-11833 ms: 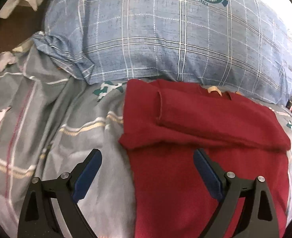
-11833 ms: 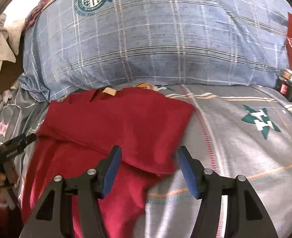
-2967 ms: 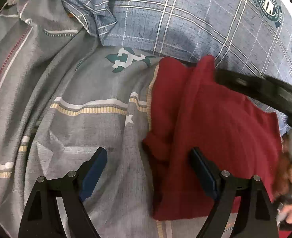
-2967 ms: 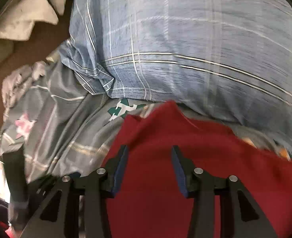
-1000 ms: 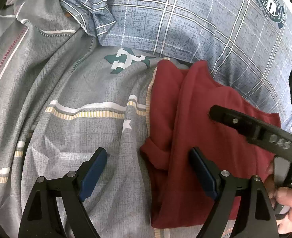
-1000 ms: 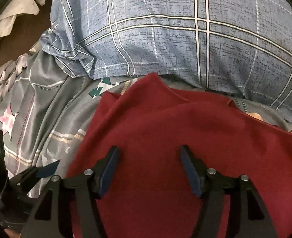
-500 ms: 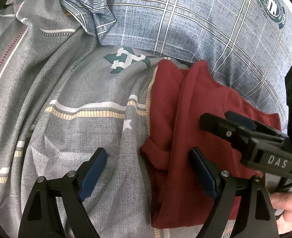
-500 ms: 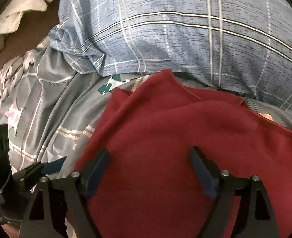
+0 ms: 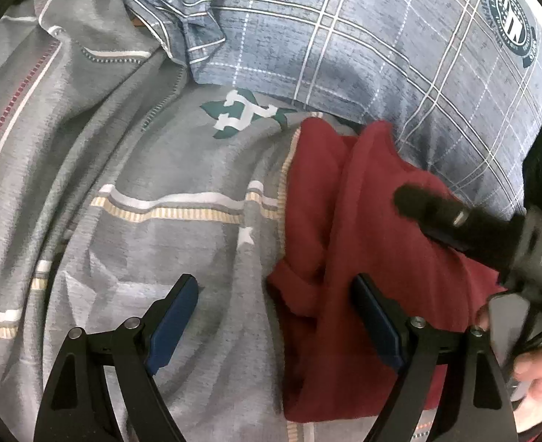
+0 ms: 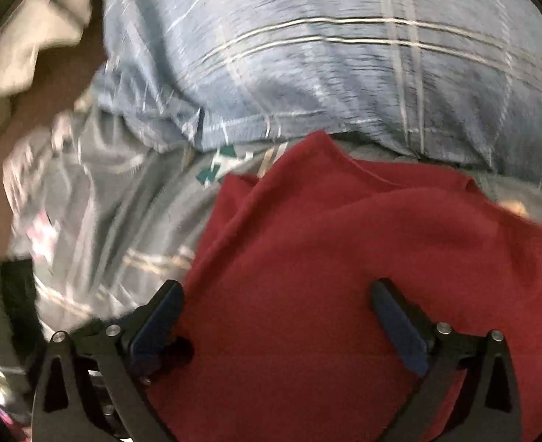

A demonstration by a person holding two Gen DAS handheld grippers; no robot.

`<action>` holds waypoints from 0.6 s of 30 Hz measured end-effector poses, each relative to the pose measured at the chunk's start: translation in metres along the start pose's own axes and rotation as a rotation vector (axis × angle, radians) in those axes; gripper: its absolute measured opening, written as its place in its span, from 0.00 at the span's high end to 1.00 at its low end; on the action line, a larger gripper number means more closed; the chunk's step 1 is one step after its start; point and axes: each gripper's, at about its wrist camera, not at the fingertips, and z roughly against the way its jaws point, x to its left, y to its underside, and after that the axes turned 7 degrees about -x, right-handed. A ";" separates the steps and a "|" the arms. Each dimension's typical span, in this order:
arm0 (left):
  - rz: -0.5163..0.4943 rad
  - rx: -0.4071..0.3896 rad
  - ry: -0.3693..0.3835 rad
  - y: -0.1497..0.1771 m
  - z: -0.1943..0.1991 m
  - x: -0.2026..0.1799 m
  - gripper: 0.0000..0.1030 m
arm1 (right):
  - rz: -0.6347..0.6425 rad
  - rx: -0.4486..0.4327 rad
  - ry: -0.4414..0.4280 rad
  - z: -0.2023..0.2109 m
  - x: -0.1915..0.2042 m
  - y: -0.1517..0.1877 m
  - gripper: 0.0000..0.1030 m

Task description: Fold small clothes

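While a grey patterned bedsheet (image 9: 131,191) covers the bed, a large blue plaid pillow (image 9: 363,48) lies across its far end, and a folded dark red garment (image 9: 348,228) rests on the sheet, its far edge touching the pillow. The left hand-held gripper (image 9: 276,316) hovers with jaws spread wide at the garment's left edge (one blue pad over bare sheet, the other over red cloth), gripping nothing. The right hand-held gripper (image 10: 278,316) hangs over the middle of the garment (image 10: 344,258), jaws likewise wide apart and empty; its view is motion-blurred. A pale cloth (image 10: 31,37) lies beyond the pillow (image 10: 326,55).
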 end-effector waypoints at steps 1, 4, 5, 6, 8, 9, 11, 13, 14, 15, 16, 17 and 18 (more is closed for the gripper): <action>0.001 0.002 0.001 0.000 0.000 0.000 0.17 | -0.043 -0.006 -0.006 0.002 -0.004 -0.002 0.01; -0.004 0.000 -0.001 0.000 0.000 -0.001 0.17 | -0.092 -0.009 0.013 0.010 -0.002 -0.012 0.03; -0.007 -0.001 -0.002 0.000 0.001 -0.002 0.17 | -0.069 -0.020 0.011 0.013 0.004 -0.015 0.03; -0.007 -0.001 -0.002 0.001 0.001 -0.002 0.17 | -0.040 -0.031 0.011 0.015 0.011 -0.018 0.03; -0.005 0.000 -0.002 0.001 0.001 -0.001 0.17 | 0.020 -0.029 0.033 0.015 0.027 -0.023 0.03; -0.005 0.000 -0.003 0.000 0.001 -0.001 0.17 | 0.050 -0.025 0.055 0.011 0.035 -0.026 0.04; -0.004 0.000 -0.002 0.000 0.001 -0.001 0.17 | 0.089 -0.004 0.069 0.003 0.045 -0.026 0.09; -0.004 0.002 -0.001 0.000 0.001 -0.001 0.17 | 0.102 0.017 0.080 -0.006 0.049 -0.028 0.16; -0.004 0.003 -0.001 0.000 0.001 -0.001 0.17 | 0.100 0.028 0.080 -0.011 0.050 -0.028 0.18; -0.005 0.003 -0.001 0.000 0.001 -0.001 0.17 | 0.092 0.035 0.078 -0.015 0.050 -0.029 0.18; -0.005 0.003 -0.003 0.000 0.001 -0.001 0.17 | 0.088 0.035 0.078 -0.017 0.051 -0.029 0.17; -0.006 0.003 -0.003 0.000 0.000 -0.001 0.17 | 0.086 0.034 0.079 -0.019 0.051 -0.029 0.17; -0.007 0.003 -0.004 0.000 0.001 -0.001 0.17 | 0.084 0.036 0.079 -0.022 0.052 -0.029 0.17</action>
